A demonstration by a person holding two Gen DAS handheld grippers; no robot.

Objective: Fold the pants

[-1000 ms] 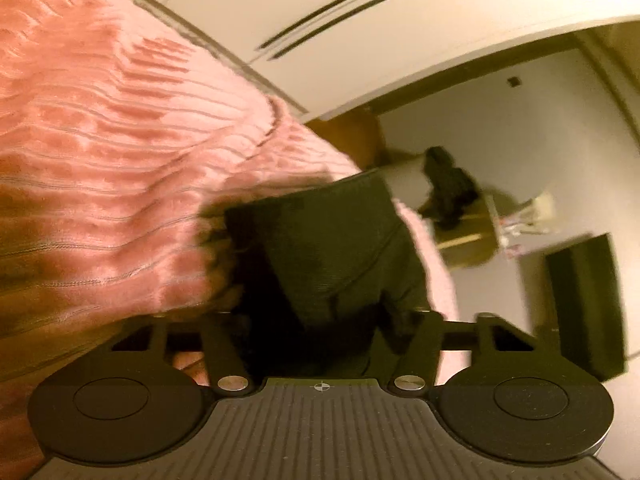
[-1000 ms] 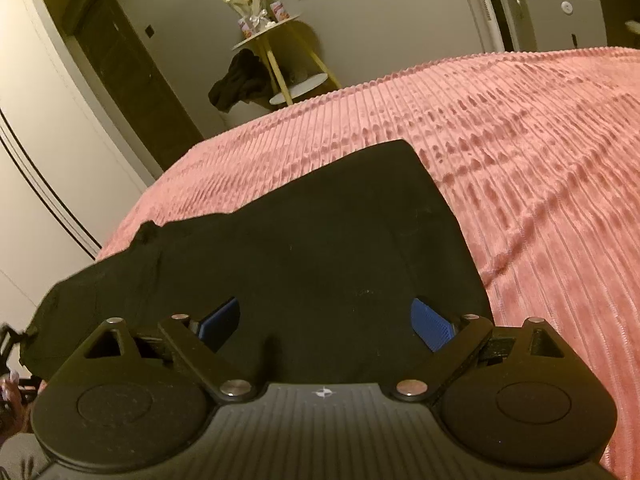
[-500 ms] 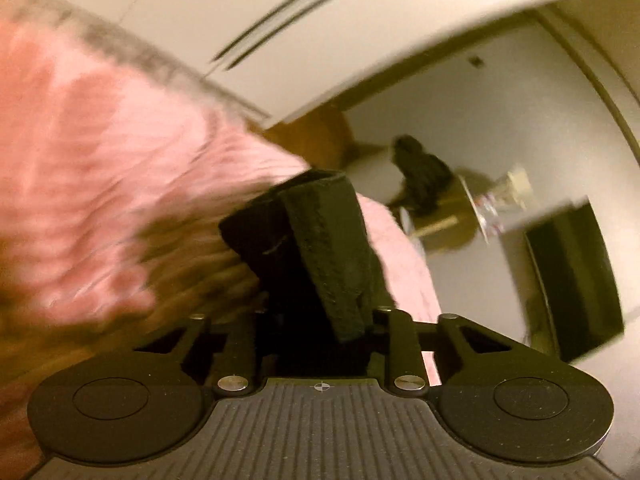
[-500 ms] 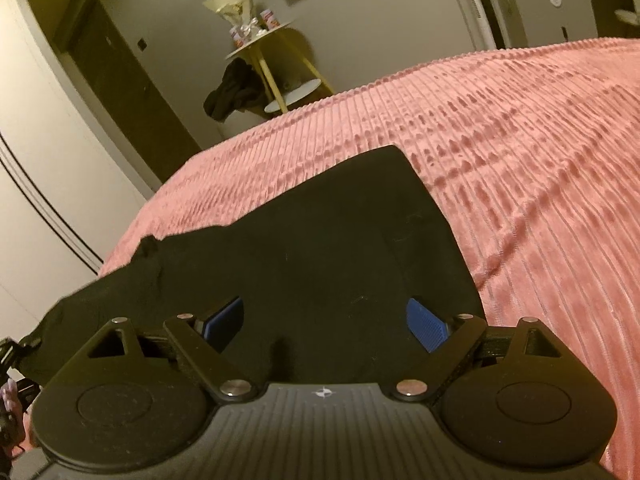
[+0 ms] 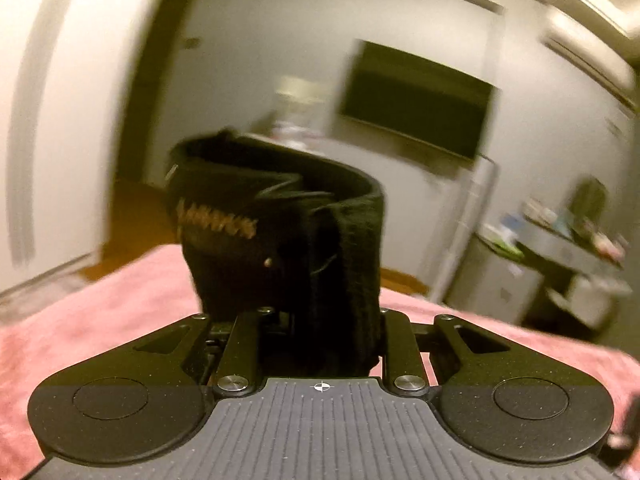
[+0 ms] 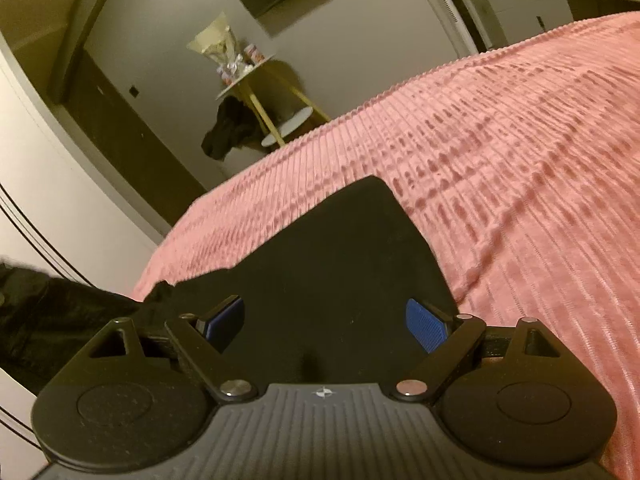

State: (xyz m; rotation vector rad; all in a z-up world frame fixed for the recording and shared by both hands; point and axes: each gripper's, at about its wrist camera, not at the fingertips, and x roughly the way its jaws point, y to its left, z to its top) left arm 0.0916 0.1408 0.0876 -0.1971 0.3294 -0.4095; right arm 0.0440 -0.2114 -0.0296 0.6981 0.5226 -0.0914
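The black pants [image 6: 340,264] lie on the pink ribbed bedspread [image 6: 520,160]. My left gripper [image 5: 320,320] is shut on the waistband end of the pants [image 5: 280,232] and holds it lifted above the bed; the view is blurred. The lifted part also shows at the left edge of the right wrist view [image 6: 48,312]. My right gripper [image 6: 326,320] is open, with its blue pads [image 6: 426,326] apart, low over the flat part of the pants. I cannot tell whether it touches the cloth.
The bedspread [image 5: 100,320] fills the low part of the left wrist view. A yellow side table [image 6: 260,92] with a dark garment hanging on it stands past the bed's far corner. A wall TV [image 5: 416,104], a cabinet [image 6: 520,4] and white wardrobe doors [image 6: 36,184] ring the room.
My left gripper closed on the waistband and lifted it off the bed, swinging up to face the room. My right gripper stayed open over the pants, shifting slightly.
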